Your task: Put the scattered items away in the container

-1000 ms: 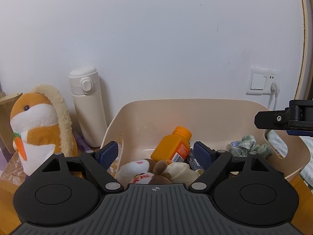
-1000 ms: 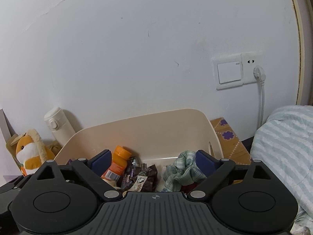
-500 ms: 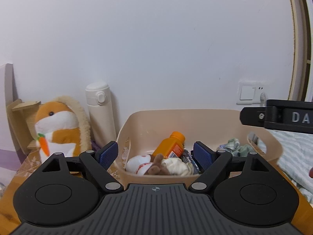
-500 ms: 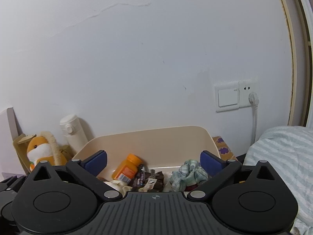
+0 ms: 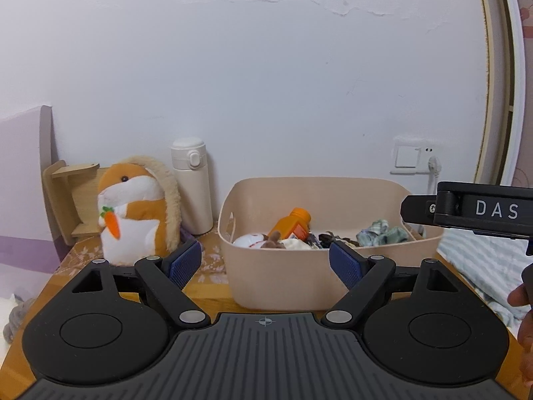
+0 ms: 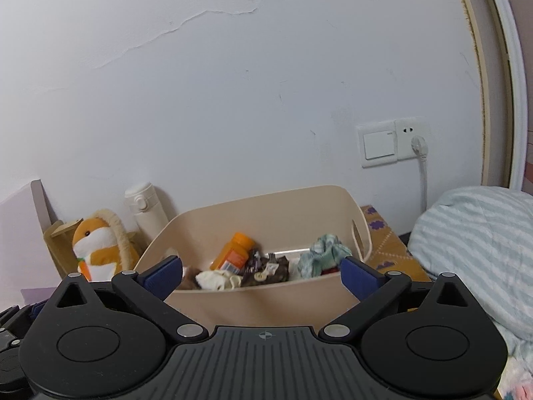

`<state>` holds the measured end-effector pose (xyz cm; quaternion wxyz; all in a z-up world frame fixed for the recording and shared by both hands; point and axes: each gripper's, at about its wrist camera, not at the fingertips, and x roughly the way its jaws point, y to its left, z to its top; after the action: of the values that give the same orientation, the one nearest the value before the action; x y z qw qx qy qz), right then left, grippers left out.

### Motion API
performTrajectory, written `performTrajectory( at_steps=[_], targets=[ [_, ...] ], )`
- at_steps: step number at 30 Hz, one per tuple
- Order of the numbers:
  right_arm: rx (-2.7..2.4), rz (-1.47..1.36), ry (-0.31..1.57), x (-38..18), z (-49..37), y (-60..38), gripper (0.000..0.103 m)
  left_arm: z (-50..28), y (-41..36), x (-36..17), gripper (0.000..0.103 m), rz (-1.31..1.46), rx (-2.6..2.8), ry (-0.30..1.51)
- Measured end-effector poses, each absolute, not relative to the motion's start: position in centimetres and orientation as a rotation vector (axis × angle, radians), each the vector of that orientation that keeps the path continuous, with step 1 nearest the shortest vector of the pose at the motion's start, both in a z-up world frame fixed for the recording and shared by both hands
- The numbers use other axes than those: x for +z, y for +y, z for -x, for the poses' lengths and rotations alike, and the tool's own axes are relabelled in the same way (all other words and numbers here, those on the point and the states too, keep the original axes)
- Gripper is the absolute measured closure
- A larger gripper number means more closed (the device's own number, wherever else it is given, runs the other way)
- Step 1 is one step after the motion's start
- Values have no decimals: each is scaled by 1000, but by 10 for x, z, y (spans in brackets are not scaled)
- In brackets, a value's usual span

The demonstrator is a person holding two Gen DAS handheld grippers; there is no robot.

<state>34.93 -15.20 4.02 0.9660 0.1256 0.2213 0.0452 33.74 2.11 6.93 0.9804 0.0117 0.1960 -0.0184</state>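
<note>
From the left I see a plush [image 5: 133, 213] standing on the worktop [image 5: 213, 266], just beside a flask [image 5: 192, 185] at the wall. My left tongs [image 5: 265, 263] are spread apart, holding nothing, with the plush just left of the left pad. Further right, straight ahead of both tongs, the bin [image 5: 283, 283] holds a bottle [image 6: 233, 253], wrappers [image 6: 265, 268] and a cloth [image 6: 323, 255]. My right tongs [image 6: 261, 275] are also apart and empty, with the bin's near wall between the pads. If the plush counts as scattered, I judge it light, soft and squashy; I'd pinch its body mid-height. The flask looks stiff, smooth and heavier: grip its barrel squarely.
</note>
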Motion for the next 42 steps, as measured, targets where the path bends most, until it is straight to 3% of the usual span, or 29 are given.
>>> performTrajectory(
  at_steps=[42],
  targets=[
    [105,-109,330,58,-65,-127,1,-55,18,80,17,-42,-9,368]
  ],
)
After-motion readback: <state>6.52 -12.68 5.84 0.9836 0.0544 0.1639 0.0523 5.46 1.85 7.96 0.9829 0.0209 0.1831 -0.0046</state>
